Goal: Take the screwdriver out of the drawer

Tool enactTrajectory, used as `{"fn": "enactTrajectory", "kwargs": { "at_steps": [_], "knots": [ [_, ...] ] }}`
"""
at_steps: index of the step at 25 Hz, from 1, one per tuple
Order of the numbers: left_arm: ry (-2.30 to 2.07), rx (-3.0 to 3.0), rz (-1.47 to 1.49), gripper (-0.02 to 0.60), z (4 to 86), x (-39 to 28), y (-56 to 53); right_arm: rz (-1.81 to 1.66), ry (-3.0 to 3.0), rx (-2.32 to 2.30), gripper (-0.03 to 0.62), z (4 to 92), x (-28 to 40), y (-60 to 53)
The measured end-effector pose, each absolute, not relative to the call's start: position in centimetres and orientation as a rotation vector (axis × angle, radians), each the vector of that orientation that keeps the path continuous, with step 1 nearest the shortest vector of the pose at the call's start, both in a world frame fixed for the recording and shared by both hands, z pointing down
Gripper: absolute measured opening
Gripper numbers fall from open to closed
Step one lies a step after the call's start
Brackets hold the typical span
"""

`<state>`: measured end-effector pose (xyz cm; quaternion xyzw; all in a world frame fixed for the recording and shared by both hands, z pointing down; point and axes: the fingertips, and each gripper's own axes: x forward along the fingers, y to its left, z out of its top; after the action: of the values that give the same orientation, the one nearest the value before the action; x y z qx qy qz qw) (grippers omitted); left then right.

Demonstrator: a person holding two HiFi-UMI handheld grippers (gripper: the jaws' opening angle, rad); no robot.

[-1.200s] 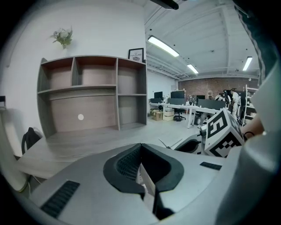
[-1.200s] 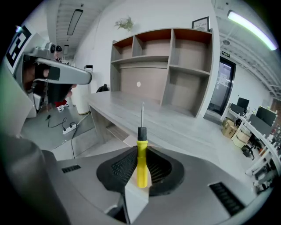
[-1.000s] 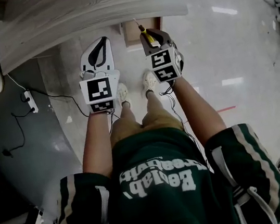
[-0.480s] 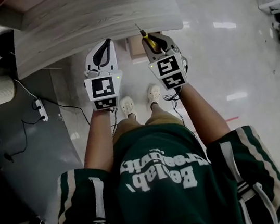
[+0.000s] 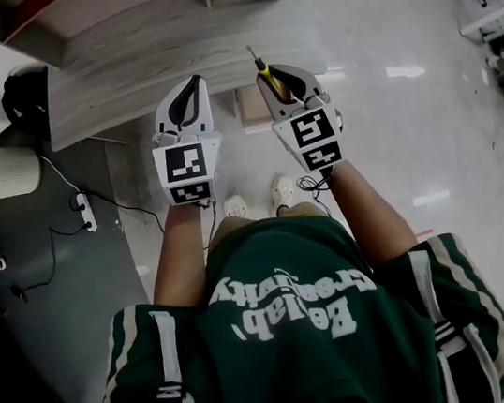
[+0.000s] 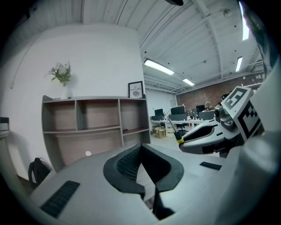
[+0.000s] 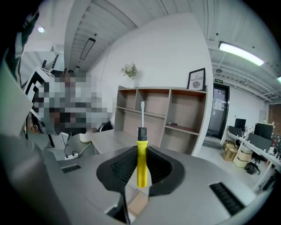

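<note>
The left hand-held gripper [image 5: 187, 92] is kept clenched on nothing, its jaws met at the tips, and is seen over the near edge of the wood-grain table [image 5: 117, 70]. To its right, the screwdriver [image 7: 142, 165] is grasped by its yellow handle in the right hand-held gripper [image 5: 285, 81]. It is held in the air, its shaft pointed towards the open shelf unit [image 7: 175, 118].

Dark green tee [image 5: 292, 332] with white lettering, striped sleeves [image 5: 148, 354], white sneakers [image 5: 234, 207]. Pale grey left gripper [image 5: 197, 81] and right gripper [image 5: 279, 73], black-and-white marker cubes [image 5: 186, 168].
</note>
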<state>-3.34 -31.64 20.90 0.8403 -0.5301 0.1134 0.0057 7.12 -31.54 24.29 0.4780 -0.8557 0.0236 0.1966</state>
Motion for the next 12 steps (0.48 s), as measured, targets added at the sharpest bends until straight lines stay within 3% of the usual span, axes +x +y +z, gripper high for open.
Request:
{"fn": "enactTrajectory", "kwargs": {
  "at_steps": [12],
  "knots": [
    [-1.636, 2.718, 0.33, 0.017, 16.4, -2.5, -27.3, 0.035, -2.499, 1.417, 0.08, 17.3, 7.4, -27.4]
  ]
}}
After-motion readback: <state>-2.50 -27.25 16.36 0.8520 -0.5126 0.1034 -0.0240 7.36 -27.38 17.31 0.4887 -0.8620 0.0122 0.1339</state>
